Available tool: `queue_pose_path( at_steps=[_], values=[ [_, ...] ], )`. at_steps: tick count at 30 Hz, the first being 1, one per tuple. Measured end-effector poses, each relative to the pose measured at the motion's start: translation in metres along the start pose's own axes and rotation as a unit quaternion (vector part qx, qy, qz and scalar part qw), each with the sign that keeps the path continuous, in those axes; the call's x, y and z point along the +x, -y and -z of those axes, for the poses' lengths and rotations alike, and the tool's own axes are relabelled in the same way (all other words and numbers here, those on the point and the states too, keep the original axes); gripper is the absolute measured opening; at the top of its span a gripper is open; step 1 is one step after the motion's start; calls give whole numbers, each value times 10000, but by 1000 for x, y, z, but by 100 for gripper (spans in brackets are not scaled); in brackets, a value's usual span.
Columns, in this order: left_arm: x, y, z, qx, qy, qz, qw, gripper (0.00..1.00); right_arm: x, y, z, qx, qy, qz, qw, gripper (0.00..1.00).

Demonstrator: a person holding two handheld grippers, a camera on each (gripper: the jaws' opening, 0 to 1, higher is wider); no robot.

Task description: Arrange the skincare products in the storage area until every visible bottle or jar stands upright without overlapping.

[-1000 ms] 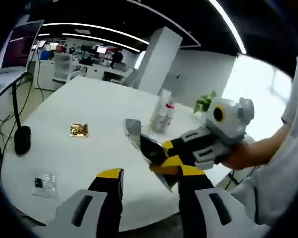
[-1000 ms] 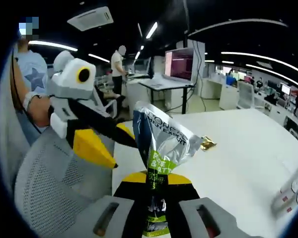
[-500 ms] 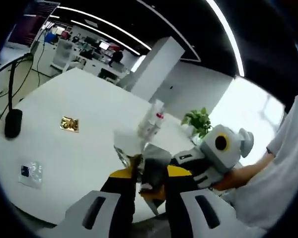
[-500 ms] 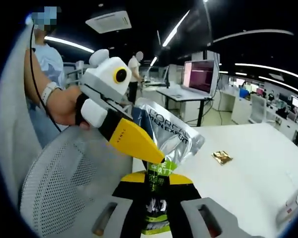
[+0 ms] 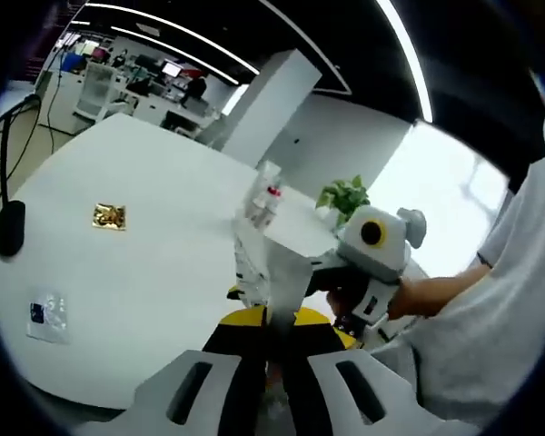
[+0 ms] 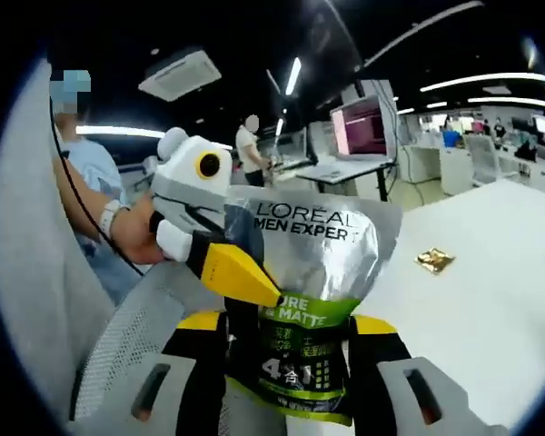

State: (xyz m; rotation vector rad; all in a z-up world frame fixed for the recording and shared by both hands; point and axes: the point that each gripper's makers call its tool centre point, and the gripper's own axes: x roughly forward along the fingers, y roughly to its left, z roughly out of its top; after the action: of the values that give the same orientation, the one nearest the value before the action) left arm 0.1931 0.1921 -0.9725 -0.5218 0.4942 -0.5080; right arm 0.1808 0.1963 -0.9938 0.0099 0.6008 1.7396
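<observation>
A silver and green L'Oreal Men Expert pouch hangs upright in the air near the table edge. My left gripper is shut on the pouch, seen edge-on here. In the right gripper view the left gripper pinches the pouch's left edge with its yellow jaw. My right gripper stands open, its jaws spread on both sides of the pouch's lower half. The right gripper also reaches in from the right in the left gripper view. Two or three slim white bottles stand upright far across the white table.
A gold sachet and a small clear packet lie on the table, with a black object at its left edge. A potted plant stands behind. A grey mesh chair and a person's hand are on the left.
My left gripper closed in and shut on the pouch. My right gripper's jaws spread apart, and the pouch turned face-on to the right gripper view.
</observation>
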Motion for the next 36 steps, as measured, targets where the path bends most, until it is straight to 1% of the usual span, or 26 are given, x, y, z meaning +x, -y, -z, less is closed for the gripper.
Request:
queue_pose_path(
  at_steps=[1,2,3,4,6,7,9,10,11,13,14,15,16,17,19,20,21,22,23,24,25,28,29,31,33,36],
  values=[
    [0,3,1,11,-16,65,10000,0,-4,1,0,295,66,-119,9995,51],
    [0,6,1,-2,-28,149,9999,0,-7,3,0,452,103,-150,9988,51],
    [0,8,1,-23,-34,207,9998,0,-11,2,3,511,52,-284,9983,52],
    [0,12,1,-57,-27,307,9995,0,-12,1,4,510,21,-321,9982,53],
    [-1,18,0,-142,-22,525,9985,0,-17,-5,10,626,-124,-630,9960,49],
    [-2,21,0,-180,-18,599,9980,0,-18,-9,11,769,-144,-781,9939,45],
    [-3,23,1,-308,-79,702,9970,0,-24,-15,11,890,-142,-1051,9904,25],
    [-2,23,2,-413,-118,747,9963,0,-27,-12,10,1052,-129,-1041,9889,23],
    [-2,24,2,-367,-106,745,9965,0,-29,-11,8,1234,-54,-1033,9869,20],
    [-2,23,1,-442,-97,776,9960,0,-37,-13,4,1680,83,-1241,9779,5],
    [-2,22,0,-492,-58,787,9957,0,-42,-18,0,1955,193,-1461,9696,0],
    [-2,23,-2,-517,-26,827,9952,0,-44,-19,-5,2084,346,-1550,9651,0],
    [-2,24,-2,-579,-20,876,9945,0,-43,-17,-5,2113,380,-1471,9655,0],
    [-2,24,-3,-588,-10,896,9942,0,-44,-18,-7,2188,530,-1494,9628,0],
    [-2,22,-6,-524,93,838,9951,0,-43,-17,-11,2537,715,-1499,9529,0],
    [-3,21,-9,-436,183,786,9958,1,-43,-17,-15,2697,916,-1520,9464,0],
    [-3,22,-9,-376,193,797,9959,2,-43,-15,-18,2738,1089,-1513,9435,0],
    [-3,23,-9,-368,197,802,9959,3,-44,-12,-26,2862,1386,-1490,9363,0],
    [-2,24,-7,-358,164,831,9958,4,-45,-10,-29,2957,1530,-1517,9307,0],
    [-2,25,-6,-363,135,851,9956,4,-45,-9,-33,3095,1712,-1532,9227,0],
    [-1,25,-5,-349,109,859,9956,5,-46,-8,-37,3157,1817,-1515,9189,0],
    [-6,29,-11,-304,241,974,9945,0,-43,-10,-36,3283,1838,-1563,9132,0],
    [-7,27,-11,-338,278,944,9946,0,-42,-10,-38,3364,1881,-1589,9089,0],
    [-7,24,-12,-570,269,878,9941,0,-41,-11,-37,3422,1878,-1589,9069,0],
    [-7,26,-13,-624,268,930,9934,0,-41,-11,-38,3381,1915,-1592,9076,0],
    [-7,27,-14,-674,297,970,9926,0,-41,-13,-38,3227,1836,-1580,9150,0]
  ],
)
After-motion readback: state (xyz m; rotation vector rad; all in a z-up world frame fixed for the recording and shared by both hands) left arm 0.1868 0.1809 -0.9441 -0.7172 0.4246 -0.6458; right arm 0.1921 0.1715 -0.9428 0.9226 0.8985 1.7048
